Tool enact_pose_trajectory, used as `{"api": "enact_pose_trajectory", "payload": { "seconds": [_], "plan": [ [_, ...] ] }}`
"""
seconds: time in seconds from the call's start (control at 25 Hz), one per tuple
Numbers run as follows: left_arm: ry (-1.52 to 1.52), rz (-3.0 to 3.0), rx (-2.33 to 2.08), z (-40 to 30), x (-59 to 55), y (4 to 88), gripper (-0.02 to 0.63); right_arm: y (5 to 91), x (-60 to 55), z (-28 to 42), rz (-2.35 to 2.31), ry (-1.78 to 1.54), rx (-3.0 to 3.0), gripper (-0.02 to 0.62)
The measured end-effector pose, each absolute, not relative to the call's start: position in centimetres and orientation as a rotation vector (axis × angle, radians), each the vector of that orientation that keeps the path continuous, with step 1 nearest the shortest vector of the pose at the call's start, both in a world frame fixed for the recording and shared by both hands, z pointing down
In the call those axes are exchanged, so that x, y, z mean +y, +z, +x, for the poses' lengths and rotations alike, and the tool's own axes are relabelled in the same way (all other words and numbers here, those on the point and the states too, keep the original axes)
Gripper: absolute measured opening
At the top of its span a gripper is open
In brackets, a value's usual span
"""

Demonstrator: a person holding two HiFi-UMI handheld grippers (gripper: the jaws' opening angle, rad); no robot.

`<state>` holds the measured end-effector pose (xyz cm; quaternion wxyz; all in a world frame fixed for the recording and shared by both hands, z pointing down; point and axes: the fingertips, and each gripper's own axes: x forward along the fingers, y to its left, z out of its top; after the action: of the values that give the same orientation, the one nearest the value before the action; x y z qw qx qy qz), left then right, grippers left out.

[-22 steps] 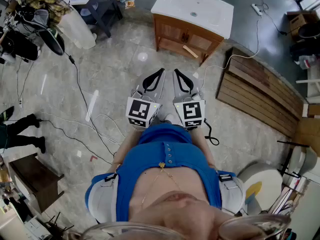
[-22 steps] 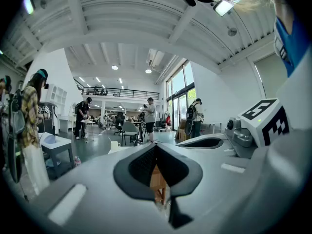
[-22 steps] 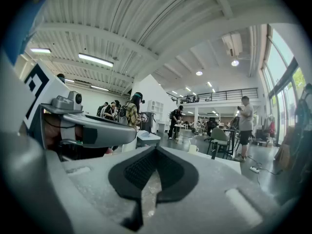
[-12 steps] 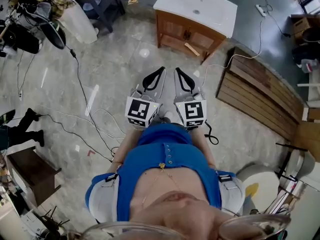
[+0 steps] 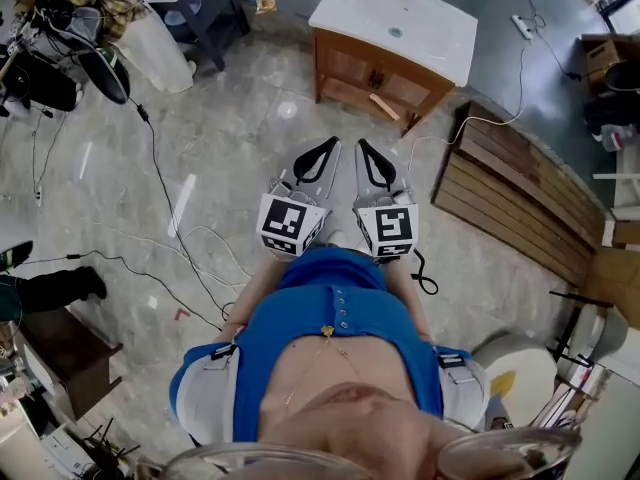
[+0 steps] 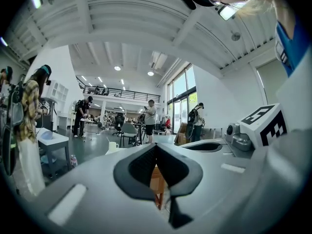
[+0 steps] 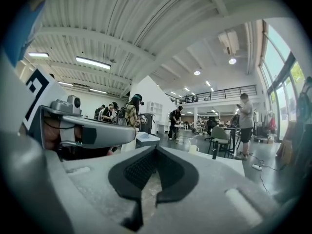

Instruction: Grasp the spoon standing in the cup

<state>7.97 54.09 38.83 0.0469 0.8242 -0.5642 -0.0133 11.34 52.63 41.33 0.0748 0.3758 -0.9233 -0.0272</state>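
While side by side, left tongs, right tongs closed.

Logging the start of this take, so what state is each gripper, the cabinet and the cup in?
Left gripper: shut, fingers empty.
Right gripper: shut, fingers empty.
Vanity cabinet doors: closed.
Cup: upright, ungrasped; spoon too small to make out.

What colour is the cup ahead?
The cup is white; the right gripper view shows it best.
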Motion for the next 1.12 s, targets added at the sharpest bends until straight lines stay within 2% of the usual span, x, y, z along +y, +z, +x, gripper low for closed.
{"api": "enact_pose_trajectory", "payload": {
  "seconds": [0.56,1.12],
  "plan": [
    [-0.068,2.628,-1.591,3.1,43.7,38.6,0.002,41.6,42.9,5.5,1.205,-0.076,-2.736,0.002],
    [-0.032,2.665,-1.472,-0.6,40.1,38.9,0.001,41.9,39.2,1.3,1.277,-0.023,-2.693,0.003]
  ]
}}
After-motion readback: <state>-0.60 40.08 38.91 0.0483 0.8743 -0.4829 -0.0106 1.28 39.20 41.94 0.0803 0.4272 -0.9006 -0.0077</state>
